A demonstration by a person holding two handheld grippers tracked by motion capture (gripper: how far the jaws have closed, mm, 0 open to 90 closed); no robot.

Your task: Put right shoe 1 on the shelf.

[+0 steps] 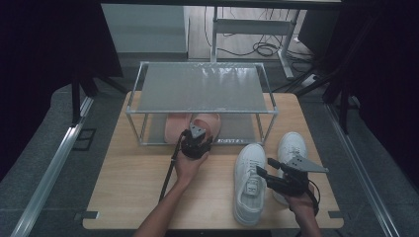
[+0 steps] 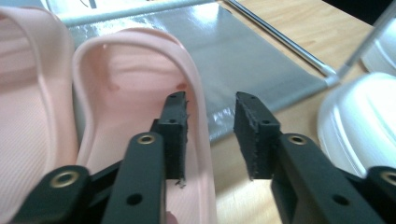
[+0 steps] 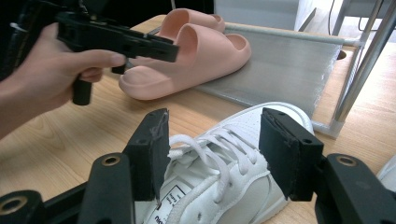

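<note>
Left claw (image 1: 196, 134) sits at the front edge of the rack (image 1: 202, 111), lower tier. In the left gripper view its jaws are spread, one inside the near pink slipper (image 2: 140, 116) and one outside, straddling the slipper's side wall; the wall is not pinched, a gap shows on the outer side. A second pink slipper (image 2: 28, 102) lies just beside it, further in. Both rest on the rack's grey bottom shelf (image 2: 252, 56), toes toward the person per the right gripper view. Left hand (image 1: 190, 165) wraps the grip; the cable trails down over the tabletop (image 1: 133, 182).

Right claw (image 1: 263, 172) is held low at front right, by the right hand (image 1: 301, 200). Jaws spread wide, approx. either side of the laces of the near white sneaker (image 3: 219, 168); no contact visible, nothing pinched. In the high view that sneaker (image 1: 249, 182) lies on the tabletop in front of the rack's right post, toe toward the rack, heel toward the person. A second white sneaker (image 1: 290, 148) lies just beside it to the right, partly covered by the right claw's body.

Rack top shelf (image 1: 200, 89) carries nothing visible. Slippers and sneakers are apart; bare tabletop lies between them.
</note>
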